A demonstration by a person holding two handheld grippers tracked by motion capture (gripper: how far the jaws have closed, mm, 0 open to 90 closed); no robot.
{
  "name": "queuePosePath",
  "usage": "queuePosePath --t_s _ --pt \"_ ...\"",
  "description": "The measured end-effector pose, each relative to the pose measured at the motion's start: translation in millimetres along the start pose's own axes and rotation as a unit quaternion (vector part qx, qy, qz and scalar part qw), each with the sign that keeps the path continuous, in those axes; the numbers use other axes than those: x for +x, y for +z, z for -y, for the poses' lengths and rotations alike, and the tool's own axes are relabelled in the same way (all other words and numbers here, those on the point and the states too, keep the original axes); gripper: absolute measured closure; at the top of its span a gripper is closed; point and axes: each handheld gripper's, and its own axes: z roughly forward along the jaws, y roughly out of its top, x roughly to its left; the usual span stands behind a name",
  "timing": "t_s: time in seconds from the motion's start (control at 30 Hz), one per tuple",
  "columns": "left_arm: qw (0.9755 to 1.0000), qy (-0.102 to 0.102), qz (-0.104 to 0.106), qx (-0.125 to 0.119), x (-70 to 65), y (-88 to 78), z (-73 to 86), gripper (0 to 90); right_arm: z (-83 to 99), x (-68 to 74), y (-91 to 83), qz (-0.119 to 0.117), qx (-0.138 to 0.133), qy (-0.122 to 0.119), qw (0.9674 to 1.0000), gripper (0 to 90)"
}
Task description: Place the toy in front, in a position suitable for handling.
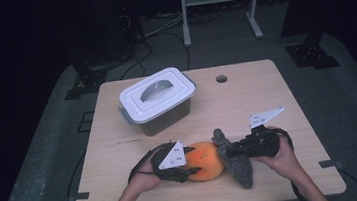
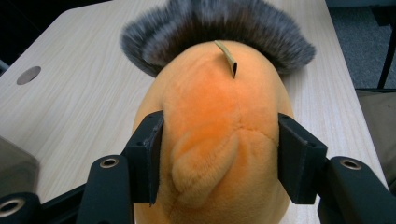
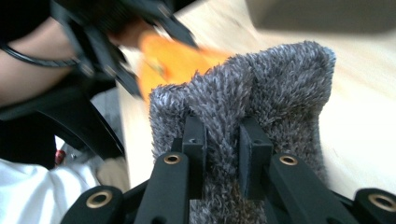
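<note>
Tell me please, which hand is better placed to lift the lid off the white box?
Probably the left. The box stands at the table's rear left, nearer the left tongs. Both are busy, though: the left clamps the orange plush, the right tongs pinch the grey furry piece.

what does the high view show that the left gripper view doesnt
High view alone: the white-lidded container at the back of the table, the right gripper shut on the grey plush, and both of the person's forearms.

Left gripper view alone: up close, the left gripper pressing both sides of the orange plush, and a small tan tag on it.

Both: the orange plush, the grey plush beside it, the wooden table and its round hole.
</note>
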Motion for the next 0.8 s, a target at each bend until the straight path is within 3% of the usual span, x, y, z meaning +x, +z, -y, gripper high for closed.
queuePosePath --t_s 0.07,0.17,0.37,0.47,0.5,0.6,0.73,0.8 --pt "1.0000 -0.003 0.004 -0.005 -1.1 2.0 -1.8 41.3 -6.6 8.4 3.1 -0.011 -0.009 -0.015 0.9998 74.7" --pt "1.0000 -0.003 0.009 0.001 -2.4 5.2 -0.9 39.8 -7.1 12.4 14.3 -0.007 0.013 -0.027 0.9995 74.6" --pt "0.9988 -0.039 0.026 -0.016 2.6 8.1 3.8 21.2 1.6 3.9 15.4 0.005 0.030 -0.020 0.9993 74.8" --pt "0.9975 -0.058 0.035 -0.021 6.5 7.9 9.0 17.7 5.5 -0.7 13.5 0.008 0.033 -0.013 0.9993 74.8" --pt "0.9969 -0.066 0.038 -0.023 8.0 7.1 11.2 18.3 6.4 -2.1 12.7 0.010 0.036 -0.010 0.9992 74.8" --pt "0.9975 -0.061 0.027 -0.025 8.1 3.3 11.4 33.5 7.0 -4.2 10.7 0.017 0.038 -0.008 0.9991 74.6" --pt "0.9974 -0.064 0.016 -0.031 7.5 1.3 4.0 39.9 -3.5 3.5 0.7 -0.001 -0.007 -0.014 0.9999 74.6" --pt "0.9975 -0.060 0.013 -0.034 5.6 0.9 -0.5 42.0 -11.1 14.0 1.9 -0.008 -0.018 -0.031 0.9993 74.5"
